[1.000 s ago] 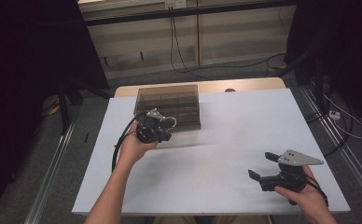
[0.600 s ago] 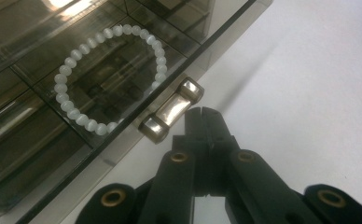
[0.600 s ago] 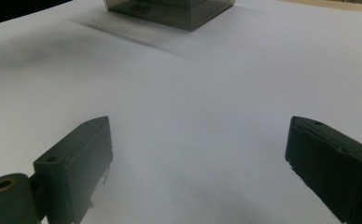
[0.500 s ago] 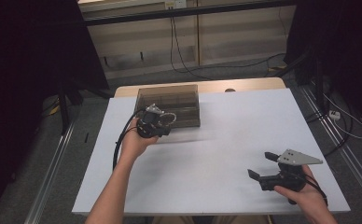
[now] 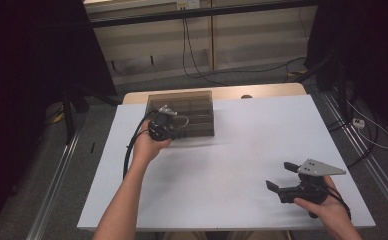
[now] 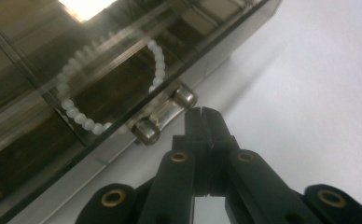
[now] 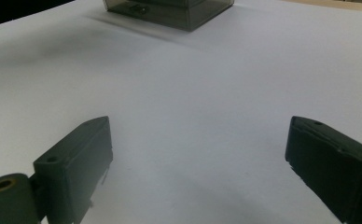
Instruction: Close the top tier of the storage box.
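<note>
Now the left gripper [image 6: 201,122], jaws pressed together on nothing, has edged forward to the smoky plastic box [image 5: 182,117], its tips just beside the box's metal handle [image 6: 164,114]; a handle pull looks imminent. Right gripper [image 5: 282,176], wide open and empty, rests well apart from the box.

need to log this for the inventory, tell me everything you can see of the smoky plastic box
The box is a flat, rectangular case of smoke-tinted clear plastic with inner dividers, standing level at the far left of the white table, lid down. A metal handle is fixed to its front. A string of pale beads lies inside. The left tool, jaws shut, sits just beside the handle; whether it touches is unclear.
</note>
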